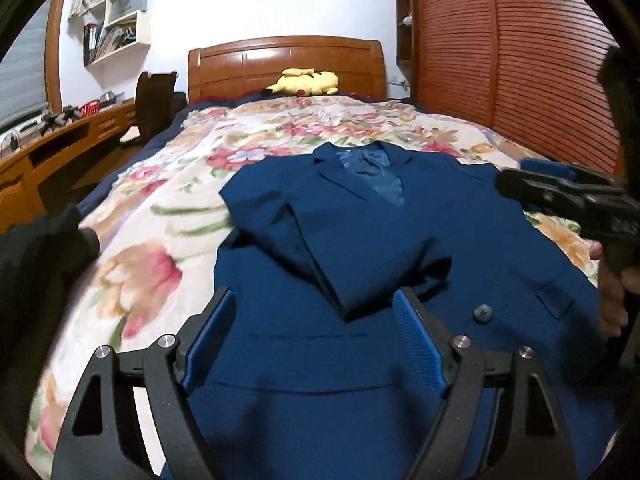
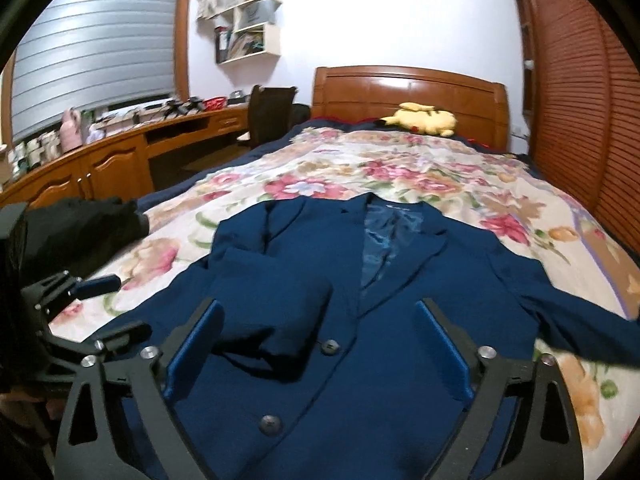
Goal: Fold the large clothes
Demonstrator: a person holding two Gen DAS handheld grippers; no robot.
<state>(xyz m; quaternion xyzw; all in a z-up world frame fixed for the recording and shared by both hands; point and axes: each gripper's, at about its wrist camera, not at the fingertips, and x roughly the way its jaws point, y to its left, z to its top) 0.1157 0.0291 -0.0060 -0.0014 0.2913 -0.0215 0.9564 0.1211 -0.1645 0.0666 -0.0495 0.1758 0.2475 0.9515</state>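
A navy jacket (image 1: 360, 248) lies face up on the floral bedspread (image 1: 168, 208), collar toward the headboard (image 1: 286, 62), one sleeve (image 2: 272, 320) folded across its chest. The left gripper (image 1: 316, 340) hangs over the lower front with jaws spread, pinching nothing. The right gripper (image 2: 320, 352) likewise hangs above the buttons (image 2: 331, 347) with jaws spread, empty. A wall shelf (image 2: 250, 32) holds books and papers.

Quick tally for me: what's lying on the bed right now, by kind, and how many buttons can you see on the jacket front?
Blue suit jacket: 1
Yellow plush toy: 1
Black garment at the bed's edge: 1
Total on the bed: 3
Jacket buttons: 2, upper and lower
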